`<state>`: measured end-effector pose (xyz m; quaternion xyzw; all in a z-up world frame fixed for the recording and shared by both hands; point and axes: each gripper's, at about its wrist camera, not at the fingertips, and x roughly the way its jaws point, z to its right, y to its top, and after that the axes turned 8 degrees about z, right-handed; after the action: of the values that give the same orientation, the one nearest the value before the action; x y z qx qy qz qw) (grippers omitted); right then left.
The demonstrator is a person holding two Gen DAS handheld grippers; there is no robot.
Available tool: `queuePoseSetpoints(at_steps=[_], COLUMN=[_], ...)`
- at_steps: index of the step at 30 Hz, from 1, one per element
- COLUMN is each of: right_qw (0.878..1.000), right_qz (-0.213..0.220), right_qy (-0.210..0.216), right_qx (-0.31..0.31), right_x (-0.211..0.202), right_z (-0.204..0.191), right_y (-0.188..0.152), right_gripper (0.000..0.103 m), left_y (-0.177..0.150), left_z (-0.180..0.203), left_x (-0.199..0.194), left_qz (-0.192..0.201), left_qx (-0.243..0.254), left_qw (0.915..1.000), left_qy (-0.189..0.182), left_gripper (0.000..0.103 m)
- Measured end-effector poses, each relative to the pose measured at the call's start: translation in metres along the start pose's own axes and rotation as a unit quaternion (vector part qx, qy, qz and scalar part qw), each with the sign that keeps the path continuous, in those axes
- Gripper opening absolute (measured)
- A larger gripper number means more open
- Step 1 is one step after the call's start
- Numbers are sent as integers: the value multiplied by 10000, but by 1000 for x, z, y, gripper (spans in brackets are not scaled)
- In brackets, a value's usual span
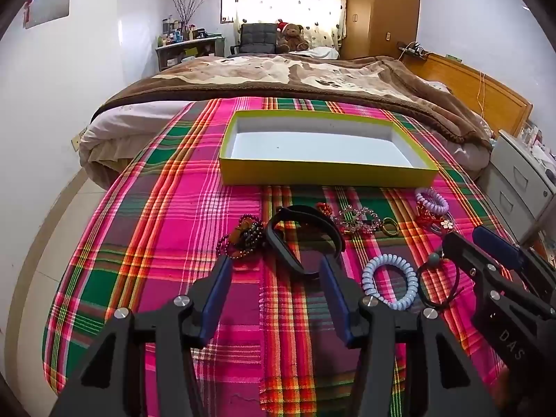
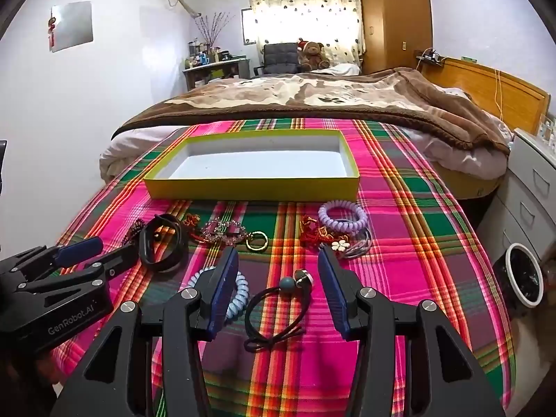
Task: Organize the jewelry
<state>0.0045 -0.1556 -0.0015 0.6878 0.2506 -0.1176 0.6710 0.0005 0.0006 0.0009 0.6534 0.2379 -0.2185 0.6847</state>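
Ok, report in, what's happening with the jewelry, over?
Both tools open, left tool over black band, right tool over hair tie. Yellow box empty. Nothing blocking.

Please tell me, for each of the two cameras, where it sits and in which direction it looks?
Left wrist: on the left gripper, open, looking down the bed over the black band; the right gripper shows at right.
Right wrist: on the right gripper, open above the black hair tie; the left gripper shows at left.
Both share the yellow box on the plaid cloth.
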Motion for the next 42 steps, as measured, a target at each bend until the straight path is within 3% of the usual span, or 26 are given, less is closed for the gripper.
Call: queuePoseSetpoints(at_steps=[42], right_qw=[10000], right_qz=[3], right_qy=[-49], right_qx=[-55], right_x=[-6], right_z=[-3], right_y=[2], right_gripper=[49], left_y=[2], left_z=[-4], left_x=[-8], left_qz=[69], left_qx=[-43], left_qw=[9999], left_qy=[65], left_gripper=[54])
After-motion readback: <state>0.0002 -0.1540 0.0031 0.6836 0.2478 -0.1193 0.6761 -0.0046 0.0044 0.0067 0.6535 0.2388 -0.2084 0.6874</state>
